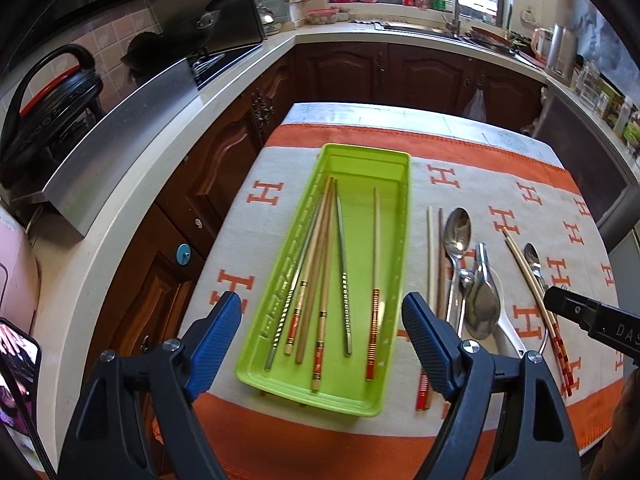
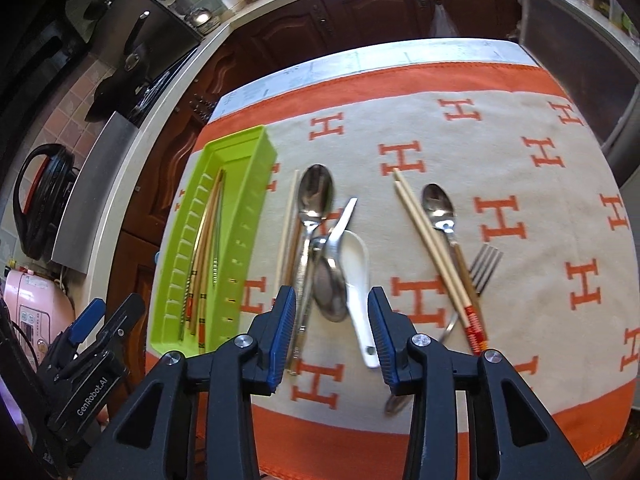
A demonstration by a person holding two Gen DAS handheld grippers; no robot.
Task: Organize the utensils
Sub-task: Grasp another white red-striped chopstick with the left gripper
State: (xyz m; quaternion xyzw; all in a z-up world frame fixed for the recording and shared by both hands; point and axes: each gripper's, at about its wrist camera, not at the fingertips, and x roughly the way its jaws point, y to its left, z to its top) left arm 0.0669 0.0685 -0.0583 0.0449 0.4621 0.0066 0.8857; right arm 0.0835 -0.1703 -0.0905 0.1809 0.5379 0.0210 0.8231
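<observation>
Utensils are split between two spots here: the long lime-green plastic tray (image 1: 362, 160) sits right ahead of the left gripper (image 1: 322, 316), its near end framed between the two blue ribbed pads, and inside it lie six chopsticks (image 1: 320, 264), wooden and metal, running lengthwise. The left gripper's jaws are spread wide, nothing in them. All of it rests on the cream tablecloth with orange H letters and orange border (image 2: 500, 152).

Over on the right gripper (image 2: 332, 336), jaws released too, empty. Directly ahead between its pads sits a jumble: the white ceramic soup spoon (image 2: 358, 280), with a steel ladle-style spoon (image 2: 330, 288) lying across it, and the large shiny steel spoon (image 2: 316, 196) beyond them with its bowl pointing away. Just left of that pile lies a loose pair of pale chopsticks (image 2: 289, 224). To the right of the pads, a pair of bamboo chopsticks with red-patterned ends (image 2: 436, 256) slants across, the small steel spoon (image 2: 438, 204) beside them, and a steel fork (image 2: 484, 268) just beyond.
</observation>
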